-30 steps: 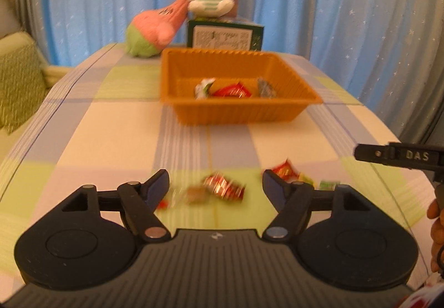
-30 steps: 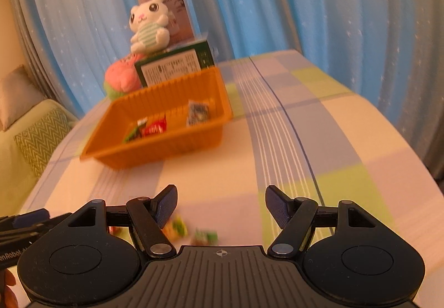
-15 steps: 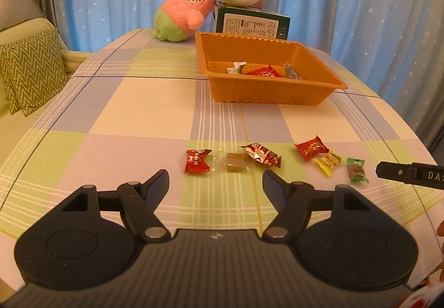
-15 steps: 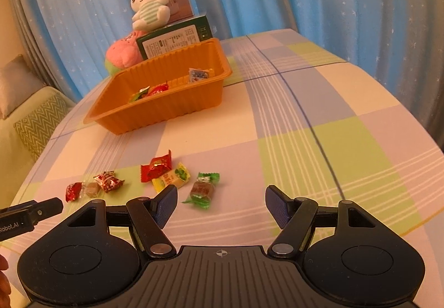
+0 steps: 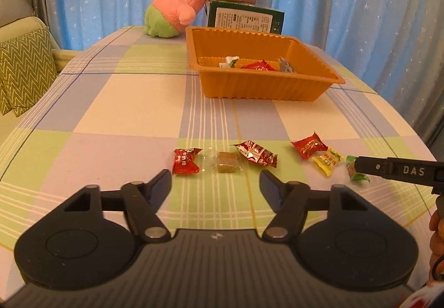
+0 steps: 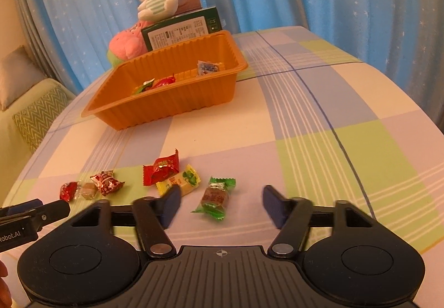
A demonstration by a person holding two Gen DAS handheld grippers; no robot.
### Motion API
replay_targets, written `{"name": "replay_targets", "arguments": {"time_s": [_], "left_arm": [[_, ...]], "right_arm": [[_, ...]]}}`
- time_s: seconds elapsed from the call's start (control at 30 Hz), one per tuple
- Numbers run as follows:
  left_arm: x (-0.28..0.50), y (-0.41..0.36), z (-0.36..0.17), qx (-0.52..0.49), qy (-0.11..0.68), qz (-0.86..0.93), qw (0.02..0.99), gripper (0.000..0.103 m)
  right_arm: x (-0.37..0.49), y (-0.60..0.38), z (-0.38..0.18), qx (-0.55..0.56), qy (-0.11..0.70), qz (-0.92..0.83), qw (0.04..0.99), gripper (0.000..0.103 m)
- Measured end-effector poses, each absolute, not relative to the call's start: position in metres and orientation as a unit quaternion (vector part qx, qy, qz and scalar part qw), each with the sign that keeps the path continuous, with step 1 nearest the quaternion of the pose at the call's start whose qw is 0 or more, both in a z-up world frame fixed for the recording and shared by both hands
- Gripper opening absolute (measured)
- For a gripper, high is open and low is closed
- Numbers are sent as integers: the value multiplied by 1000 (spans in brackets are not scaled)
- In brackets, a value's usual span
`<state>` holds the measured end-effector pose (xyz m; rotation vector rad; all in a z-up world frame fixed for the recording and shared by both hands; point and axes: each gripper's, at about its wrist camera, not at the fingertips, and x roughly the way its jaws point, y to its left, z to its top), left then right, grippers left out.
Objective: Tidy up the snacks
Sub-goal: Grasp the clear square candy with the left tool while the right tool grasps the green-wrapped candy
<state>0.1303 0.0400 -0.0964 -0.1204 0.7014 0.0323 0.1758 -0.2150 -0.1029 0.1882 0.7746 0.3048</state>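
Pick-up step: both grippers' jaws have just been closing, still parted and empty — the right gripper (image 6: 221, 204) brackets the green-wrapped brown candy (image 6: 215, 199), the left gripper (image 5: 216, 179) nears the clear-wrapped tan caramel (image 5: 226, 166); next, pinch and carry to the ribbed orange plastic tray (image 5: 260, 86).

The table with the checked cloth of green, blue and cream squares (image 5: 133, 102) held a ribbed orange plastic tray (image 5: 260, 88) far ahead of the gripper. Behind the tray sat a pink and green plush toy (image 5: 169, 16) and a dark green box (image 5: 244, 18). Close in front of the gripper lay six wrapped sweets in a row: a red one (image 5: 184, 161), a clear-wrapped brown one (image 5: 226, 165), a shiny dark red one (image 5: 256, 153), another red one (image 5: 309, 145), a yellow one (image 5: 327, 160) and a green-wrapped brown one (image 6: 215, 198).
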Motion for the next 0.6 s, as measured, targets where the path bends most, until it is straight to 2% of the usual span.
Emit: {"name": "replay_targets", "arguments": {"time_s": [0.1,0.33,0.4,0.6], "left_arm": [[132,40,-100,-59,346,16,936,60],[138,37,-102,-49,346,12,937,56],[139,36,-102,-48,346,10,937,56],[144,31,-104,-37,346,2,938,53]], "right_arm": [[180,-207,-107,74,378,150,910,46],[182,-190,-116,22,374,143,916,36],[180,-187,-117,10,371,144,918,25],[178,-188,-117,17,374,142,916,22]]}}
